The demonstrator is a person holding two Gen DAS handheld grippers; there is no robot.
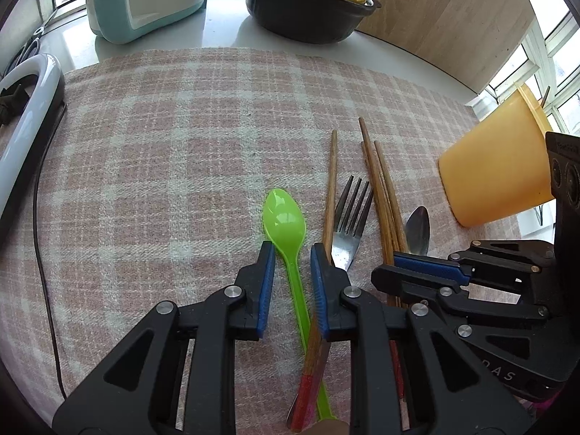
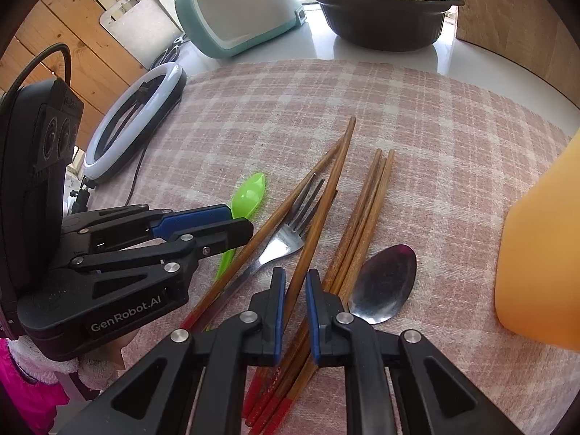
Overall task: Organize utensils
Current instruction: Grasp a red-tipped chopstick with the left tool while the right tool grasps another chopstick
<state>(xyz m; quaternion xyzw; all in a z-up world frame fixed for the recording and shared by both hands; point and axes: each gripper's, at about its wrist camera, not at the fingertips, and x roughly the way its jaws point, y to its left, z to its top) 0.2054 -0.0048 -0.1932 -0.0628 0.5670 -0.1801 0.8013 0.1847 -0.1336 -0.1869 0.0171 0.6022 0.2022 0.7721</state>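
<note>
Green spoon (image 1: 284, 219) lies bowl-up on the checked cloth (image 1: 181, 166), handle running back between the blue pads of the left gripper (image 1: 289, 253) — pads stand clear of it on both sides, released. Just right of it: a single chopstick (image 1: 330, 195), a steel fork (image 1: 349, 217), a bundle of chopsticks (image 1: 384, 195) and a metal spoon (image 1: 417, 230). Right gripper (image 2: 294, 277) is down over one chopstick (image 2: 319, 217) from the pile, pads narrowed around the shaft; cannot tell whether they press on it. Orange cup (image 1: 500, 166) stands at the cloth's right edge. Beyond, on the white surface (image 1: 217, 32) — a black pot with yellow lid (image 1: 308, 3), a teal appliance (image 1: 145, 0), a ring light (image 2: 134, 119) at left.
</note>
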